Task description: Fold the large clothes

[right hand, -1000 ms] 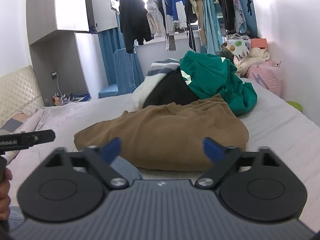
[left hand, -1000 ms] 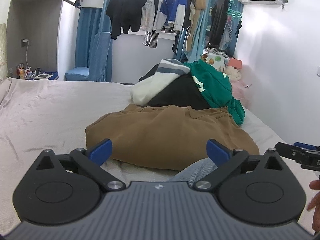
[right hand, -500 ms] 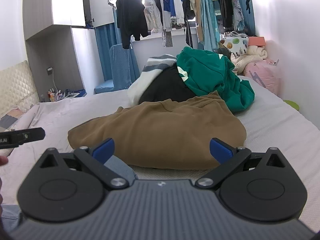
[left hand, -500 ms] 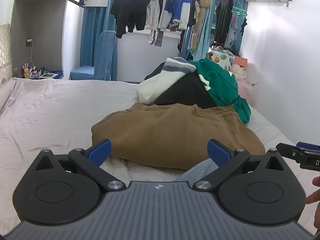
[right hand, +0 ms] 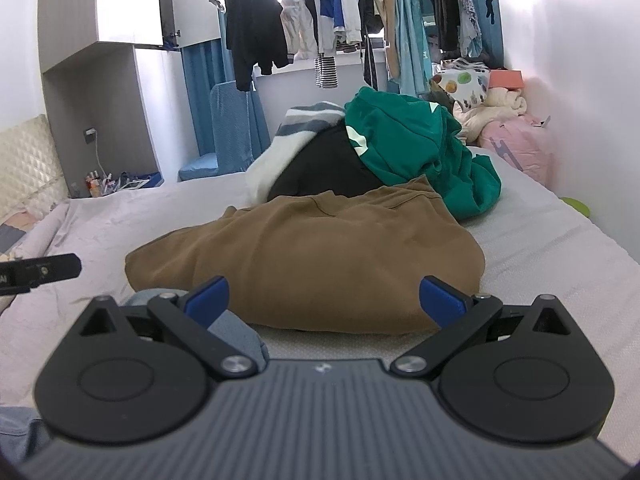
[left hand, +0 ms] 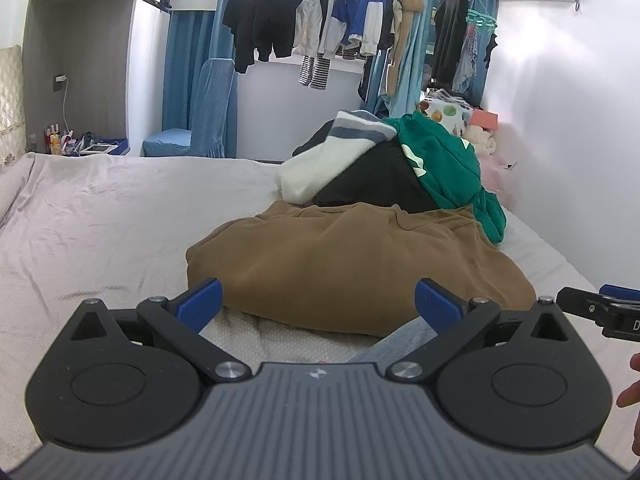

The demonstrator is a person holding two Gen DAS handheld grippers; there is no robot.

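Still wide-open, empty: left gripper (left hand: 318, 300) and right gripper (right hand: 323, 298), nearer brown garment (left hand: 352, 260).

A black garment (left hand: 376, 184) lies mostly buried under the green hoodie (left hand: 444, 164). At right edge, a hand (left hand: 632, 392) is cut off.

Home bedroom, bed (left hand: 100, 232), hanging clothes (left hand: 320, 20)

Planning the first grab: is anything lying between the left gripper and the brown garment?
Only bare bed sheet separates the open left gripper from the brown garment, plus a grey-blue cloth edge low right, in the left wrist view.
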